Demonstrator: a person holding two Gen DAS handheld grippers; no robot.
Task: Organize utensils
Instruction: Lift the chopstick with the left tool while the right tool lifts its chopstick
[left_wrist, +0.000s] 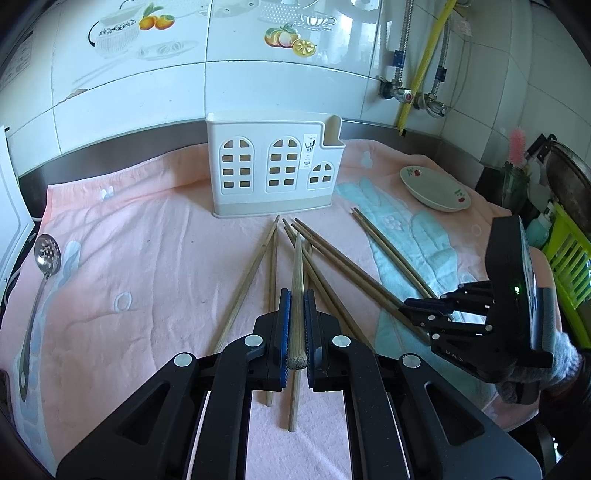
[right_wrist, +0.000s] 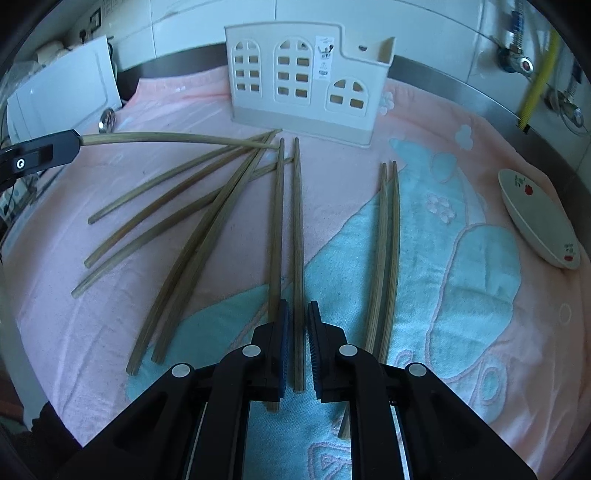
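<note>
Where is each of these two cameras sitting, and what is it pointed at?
Left wrist view: sits on the left gripper, looking down along its jaws, shut on one bamboo chopstick; the right gripper and a sleeve show.
Right wrist view: sits on the right gripper, jaws around a darker wooden chopstick; the left gripper's tip enters at left.
Shared: white house-shaped utensil holder, pink towel, flowered oval dish.

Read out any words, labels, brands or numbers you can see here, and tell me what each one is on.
"C": white mark in a circle on the left claw, in the right wrist view.
Embossed letters on the right claw, in the left wrist view: too faint to read.
Sticker on the white utensil holder: utensil pictogram and small print, too small to read.
Nothing else legible.
</note>
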